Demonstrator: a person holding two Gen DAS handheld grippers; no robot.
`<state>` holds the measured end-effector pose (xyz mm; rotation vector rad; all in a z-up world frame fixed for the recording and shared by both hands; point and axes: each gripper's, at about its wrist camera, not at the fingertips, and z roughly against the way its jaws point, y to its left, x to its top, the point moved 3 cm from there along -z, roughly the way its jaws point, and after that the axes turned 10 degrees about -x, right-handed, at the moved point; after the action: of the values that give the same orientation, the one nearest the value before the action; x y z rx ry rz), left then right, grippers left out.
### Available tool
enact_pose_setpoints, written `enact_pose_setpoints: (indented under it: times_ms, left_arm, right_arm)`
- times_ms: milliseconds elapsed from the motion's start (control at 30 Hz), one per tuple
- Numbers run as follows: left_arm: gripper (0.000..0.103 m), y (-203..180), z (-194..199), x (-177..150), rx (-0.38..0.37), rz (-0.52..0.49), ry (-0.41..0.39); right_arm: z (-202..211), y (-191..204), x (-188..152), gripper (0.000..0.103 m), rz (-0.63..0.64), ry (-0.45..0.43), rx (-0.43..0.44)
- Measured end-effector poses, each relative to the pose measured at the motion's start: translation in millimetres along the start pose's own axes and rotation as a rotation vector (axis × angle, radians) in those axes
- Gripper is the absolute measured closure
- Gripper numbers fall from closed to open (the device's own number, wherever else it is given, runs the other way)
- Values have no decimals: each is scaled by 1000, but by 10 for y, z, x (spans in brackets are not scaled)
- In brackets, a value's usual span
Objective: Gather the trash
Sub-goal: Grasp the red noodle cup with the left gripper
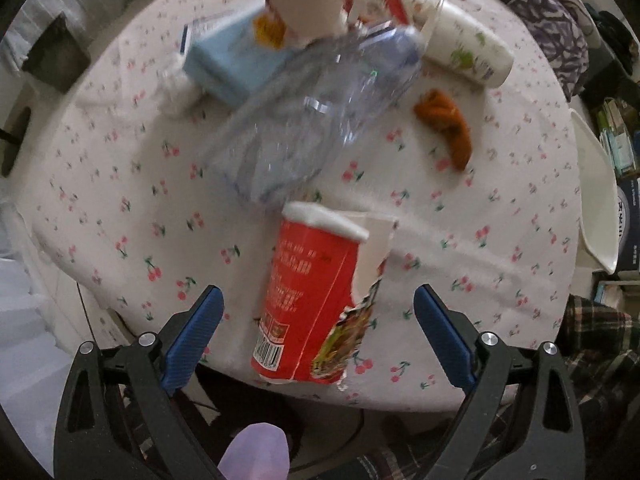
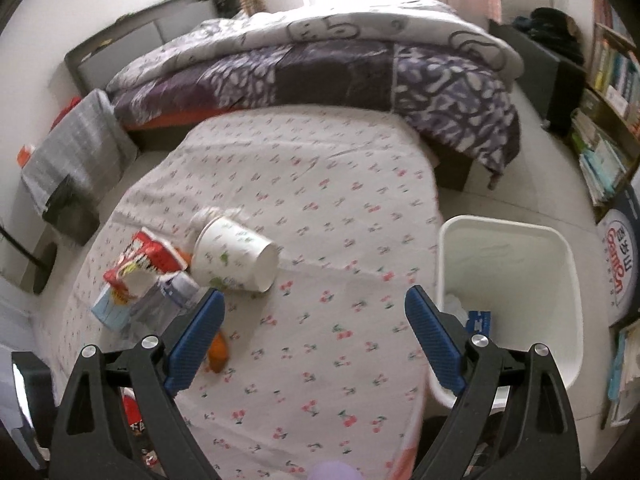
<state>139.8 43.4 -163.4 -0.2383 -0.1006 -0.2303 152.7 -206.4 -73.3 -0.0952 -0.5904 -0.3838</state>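
A torn red noodle cup (image 1: pixel 316 300) lies on the cherry-print tablecloth (image 1: pixel 120 184), between the blue fingers of my open left gripper (image 1: pixel 318 300), untouched. Beyond it lie a crushed clear plastic bottle (image 1: pixel 316 120), a light blue box (image 1: pixel 232 60), a second torn red cup (image 1: pixel 316 8), a white paper cup (image 1: pixel 468 48) and orange peel (image 1: pixel 444 128). My right gripper (image 2: pixel 314 306) is open and empty above the table. It sees the white cup (image 2: pixel 236 256), the red cup (image 2: pixel 144 260), the bottle (image 2: pixel 168 296) and the peel (image 2: pixel 218 352) to its left.
A white trash bin (image 2: pixel 508 240) stands off the table's right edge, with some paper inside. A bed with a purple quilt (image 2: pixel 320 68) lies behind the table. Bookshelves (image 2: pixel 608 120) line the right wall. A grey bag (image 2: pixel 76 152) sits at left.
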Motion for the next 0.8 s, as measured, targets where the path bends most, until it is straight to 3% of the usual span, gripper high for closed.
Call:
enact_pose_setpoints:
  times_ms: [100,133,167,300,500,633,800]
  left_arm:
    - [32,18,-70,-33,0,-16,18]
    - [47,7,-96,-49,-14,-33,31]
    - [49,5,-103,-66,-18,-40,34]
    - [54,-41,49,-89,-77,-73,-15]
    - [54,-28,772,-117,-137,-129,-201]
    - [54,191,1248,61,-159,-51,-370]
    - [54,359,1457,154,-183,50,-458]
  right_arm:
    - [-95,173,-66,14,54,33,6]
    - [-144,246,-98,14,79,52,10]
    - [-175,282,-125,14,92,63,11]
    - [-314,451,-213,14,135,118,38]
    - [-472,622,-268,14,171,162,46]
    - [-575,867,-363,14,259,173,59]
    - [-729,1117,-474,16,348,163,38]
